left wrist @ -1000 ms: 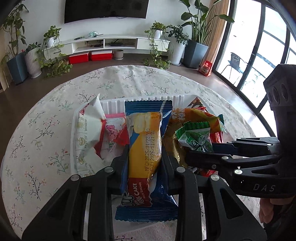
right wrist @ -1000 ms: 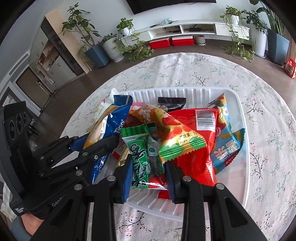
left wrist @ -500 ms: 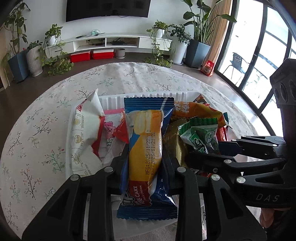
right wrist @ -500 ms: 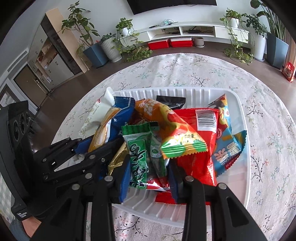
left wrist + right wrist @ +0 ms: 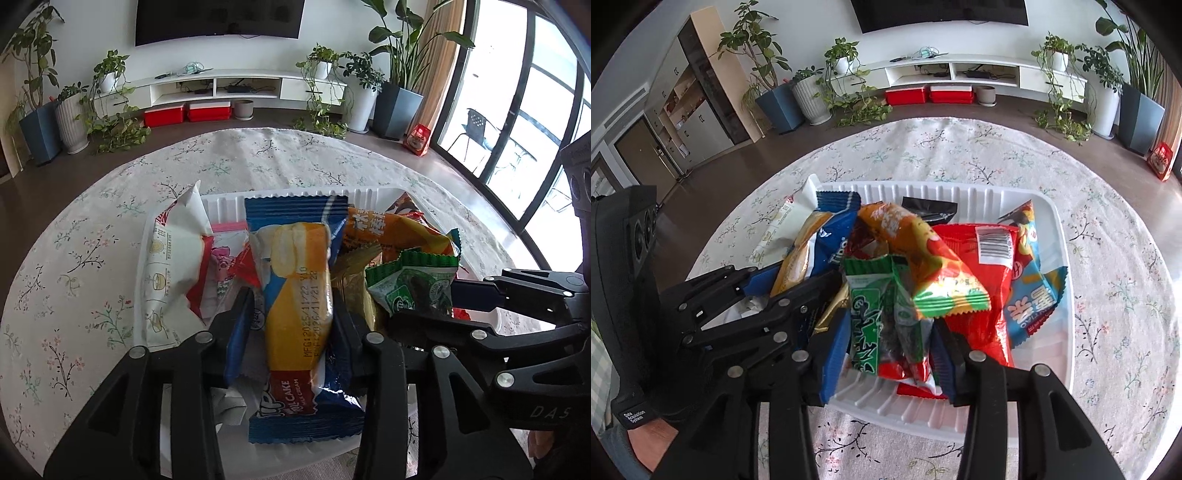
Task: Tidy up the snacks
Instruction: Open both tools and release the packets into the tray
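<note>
Living room behind: dark wall screen, low white media shelf with two red boxes beneath, potted plants along the wall, tall windows on one side. Round bench under a pale floral cloth, carrying a white ribbed plastic tray heaped with snack packets, set toward the near edge of the bench.

Left gripper over the near rim of the tray, pointing down at a slant, jaws opening. Between its fingers, lengthwise, a blue-and-yellow roll-cake packet: far end reaching toward the tray's far wall, near end hanging past the fingertips toward the near rim. Right-hand pad close against the wrapper, blue left-hand pad standing slightly off it; grip appears released. Just left of it a white folded packet with red trim leaning on the tray's left wall, and a pink packet between the two.

Right gripper at the near rim of the tray as well, close beside the left one, jaws opening. Between its fingers a green seaweed-style packet, top end up, lying on the heap; both pads near the wrapper, contact hard to judge. Overlapping its upper end an orange-and-green crimped packet; to the right a red foil bag with a barcode and a blue-and-orange bag against the tray's right wall. Small black packet at the far wall.
</note>
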Demonstrator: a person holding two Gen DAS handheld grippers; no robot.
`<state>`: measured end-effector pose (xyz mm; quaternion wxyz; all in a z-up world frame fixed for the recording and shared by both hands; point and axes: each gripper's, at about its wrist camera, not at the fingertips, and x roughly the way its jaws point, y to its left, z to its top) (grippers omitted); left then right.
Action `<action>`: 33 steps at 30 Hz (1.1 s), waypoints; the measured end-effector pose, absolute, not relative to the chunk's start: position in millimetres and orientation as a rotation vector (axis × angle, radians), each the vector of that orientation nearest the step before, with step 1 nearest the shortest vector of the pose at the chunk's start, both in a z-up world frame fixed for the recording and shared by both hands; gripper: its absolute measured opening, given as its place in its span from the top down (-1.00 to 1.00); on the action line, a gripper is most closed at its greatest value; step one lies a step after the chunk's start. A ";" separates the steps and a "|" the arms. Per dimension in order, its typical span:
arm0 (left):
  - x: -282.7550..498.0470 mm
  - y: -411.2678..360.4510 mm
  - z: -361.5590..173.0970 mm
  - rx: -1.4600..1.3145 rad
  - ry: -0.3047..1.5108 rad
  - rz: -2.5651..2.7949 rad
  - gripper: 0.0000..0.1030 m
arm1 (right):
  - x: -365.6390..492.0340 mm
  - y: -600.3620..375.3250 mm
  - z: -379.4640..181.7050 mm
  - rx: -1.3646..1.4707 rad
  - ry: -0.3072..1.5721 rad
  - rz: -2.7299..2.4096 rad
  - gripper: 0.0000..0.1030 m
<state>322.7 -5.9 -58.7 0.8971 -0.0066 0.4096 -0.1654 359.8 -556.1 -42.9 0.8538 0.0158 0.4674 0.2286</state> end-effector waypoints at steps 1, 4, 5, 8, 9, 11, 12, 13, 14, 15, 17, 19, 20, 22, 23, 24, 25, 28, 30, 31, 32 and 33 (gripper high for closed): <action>323.2 -5.5 -58.6 -0.017 0.845 -0.344 0.12 | 359.4 -556.5 -42.2 0.031 0.982 0.481 0.10; 324.5 -5.7 -58.8 -0.017 0.839 -0.345 0.07 | 359.2 -558.4 -40.7 0.026 0.976 0.476 0.08; 325.1 -5.8 -58.7 -0.019 0.838 -0.345 0.05 | 359.4 -558.8 -39.9 0.024 0.974 0.474 0.08; 324.1 -6.0 -57.2 -0.024 0.830 -0.346 0.00 | 358.7 -560.6 -38.6 0.023 0.965 0.468 0.03; 323.7 -5.7 -56.5 -0.025 0.827 -0.344 -0.02 | 358.7 -561.2 -38.3 0.023 0.962 0.468 0.02; 322.0 -4.7 -55.1 -0.029 0.822 -0.343 -0.11 | 357.4 -563.3 -36.8 0.026 0.957 0.466 -0.03; 321.5 -4.1 -54.8 -0.029 0.819 -0.342 -0.14 | 356.8 -564.4 -36.2 0.028 0.955 0.464 -0.07; 321.2 -4.1 -54.5 -0.030 0.818 -0.341 -0.17 | 356.0 -565.6 -35.5 0.030 0.953 0.462 -0.10; 321.0 -4.2 -54.4 -0.030 0.818 -0.341 -0.17 | 355.2 -566.6 -35.0 0.030 0.950 0.460 -0.12; 320.1 -3.9 -53.9 -0.029 0.816 -0.340 -0.18 | 354.8 -567.5 -35.1 0.029 0.949 0.459 -0.14; 317.1 -3.9 -52.5 -0.028 0.811 -0.333 -0.25 | 353.1 -568.8 -35.2 0.031 0.949 0.458 -0.16; 315.0 -3.3 -50.1 -0.032 0.803 -0.326 -0.35 | 351.8 -569.8 -34.5 0.034 0.946 0.456 -0.17; 313.1 -2.9 -48.0 -0.032 0.796 -0.321 -0.43 | 350.5 -570.8 -33.6 0.036 0.942 0.456 -0.18; 310.4 -1.4 -45.2 -0.037 0.789 -0.318 -0.52 | 348.2 -572.3 -31.1 0.040 0.933 0.453 -0.25; 308.2 -0.5 -42.9 -0.041 0.782 -0.320 -0.54 | 347.8 -572.4 -30.2 0.040 0.927 0.451 -0.27; 306.2 -0.3 -40.8 -0.040 0.776 -0.317 -0.56 | 346.6 -572.9 -29.5 0.039 0.923 0.449 -0.31; 303.8 -0.1 -38.4 -0.038 0.770 -0.311 -0.60 | 345.1 -574.0 -28.4 0.038 0.918 0.445 -0.32; 295.4 -1.5 -31.9 -0.035 0.754 -0.307 -0.65 | 339.4 -579.5 -26.2 0.052 0.905 0.441 -0.36; 288.7 -2.3 -26.8 -0.032 0.740 -0.298 -0.76 | 336.4 -581.9 -24.5 0.059 0.897 0.438 -0.42; 285.3 -1.8 -24.4 -0.032 0.729 -0.292 -0.86 | 334.4 -583.9 -23.4 0.063 0.892 0.436 -0.46; 281.7 -0.2 -21.0 -0.034 0.719 -0.286 -0.95 | 332.8 -585.5 -22.3 0.067 0.888 0.432 -0.48; 276.7 1.5 -17.2 -0.039 0.704 -0.283 -1.00 | 330.3 -587.0 -20.8 0.071 0.883 0.427 -0.50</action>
